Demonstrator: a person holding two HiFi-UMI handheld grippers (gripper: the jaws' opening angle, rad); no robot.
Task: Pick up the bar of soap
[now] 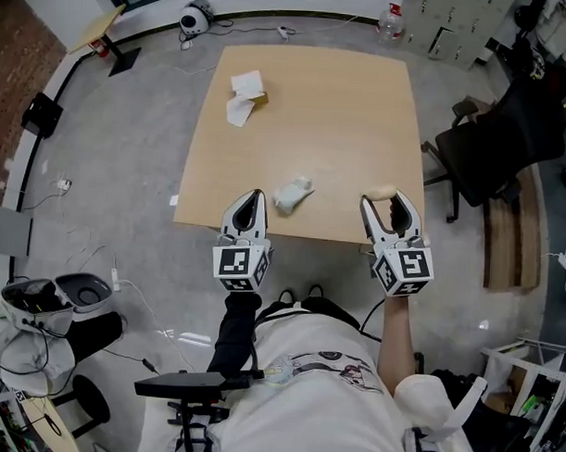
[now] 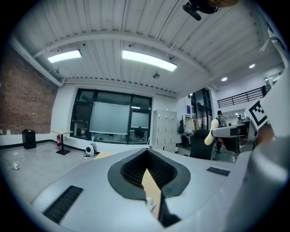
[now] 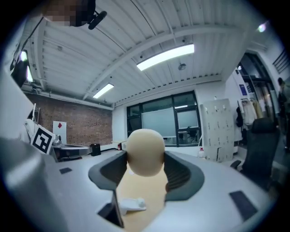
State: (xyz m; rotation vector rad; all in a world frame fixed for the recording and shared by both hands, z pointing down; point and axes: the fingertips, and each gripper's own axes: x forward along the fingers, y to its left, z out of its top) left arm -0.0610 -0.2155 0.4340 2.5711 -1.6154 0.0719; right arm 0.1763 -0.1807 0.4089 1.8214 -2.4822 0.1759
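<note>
The bar of soap [image 1: 381, 191] is a rounded beige lump pinched at the tips of my right gripper [image 1: 384, 200], which is shut on it above the table's near right edge. In the right gripper view the soap [image 3: 145, 152] fills the gap between both jaws, lifted off the wooden table [image 3: 140, 195]. My left gripper [image 1: 254, 197] hovers over the near edge further left, its jaws meeting at the tip with nothing in them. The left gripper view shows the soap [image 2: 209, 135] off to the right.
A crumpled white wrapper [image 1: 293, 193] lies on the light wooden table [image 1: 343, 111] between the two grippers, also low in the right gripper view [image 3: 129, 205]. White paper and a small box [image 1: 246, 88] sit at the far left. A black chair [image 1: 499, 145] stands to the right.
</note>
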